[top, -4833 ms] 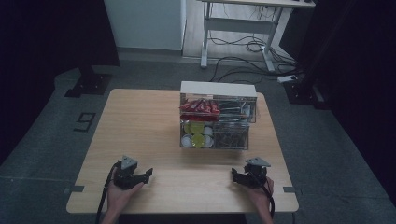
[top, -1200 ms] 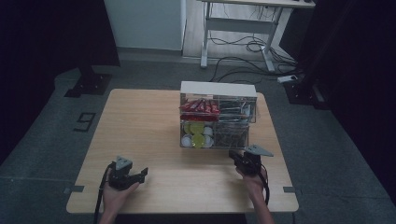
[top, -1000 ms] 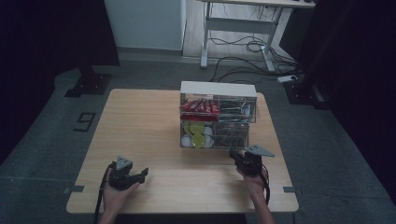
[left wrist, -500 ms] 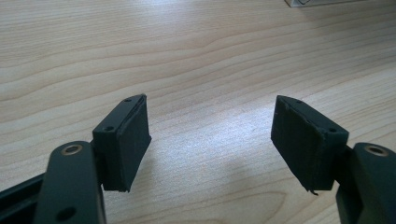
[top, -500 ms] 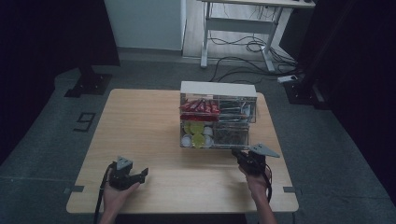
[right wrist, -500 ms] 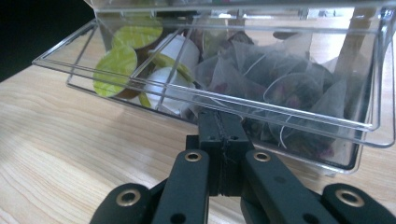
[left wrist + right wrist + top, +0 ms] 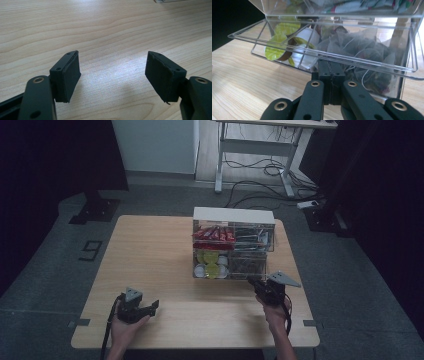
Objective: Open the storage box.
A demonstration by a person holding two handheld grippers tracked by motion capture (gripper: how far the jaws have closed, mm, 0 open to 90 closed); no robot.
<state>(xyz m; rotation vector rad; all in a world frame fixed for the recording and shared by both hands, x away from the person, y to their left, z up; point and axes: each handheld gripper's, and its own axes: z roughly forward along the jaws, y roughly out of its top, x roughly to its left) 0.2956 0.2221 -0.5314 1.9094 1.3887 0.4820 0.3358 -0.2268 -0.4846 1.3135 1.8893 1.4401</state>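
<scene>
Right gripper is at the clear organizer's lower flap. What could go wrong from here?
1. The right gripper, jaws shut, sits under the raised clear flap; pushing further might slide the light organizer back rather than open it.
2. If the flap slips off, it could drop shut.
3. The left gripper rests open, far off, bracing nothing.

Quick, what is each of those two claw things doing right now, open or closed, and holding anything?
Left gripper: open, holding nothing, over the bare table.
Right gripper: shut, holding nothing, tips under the clear organizer flap.
</scene>
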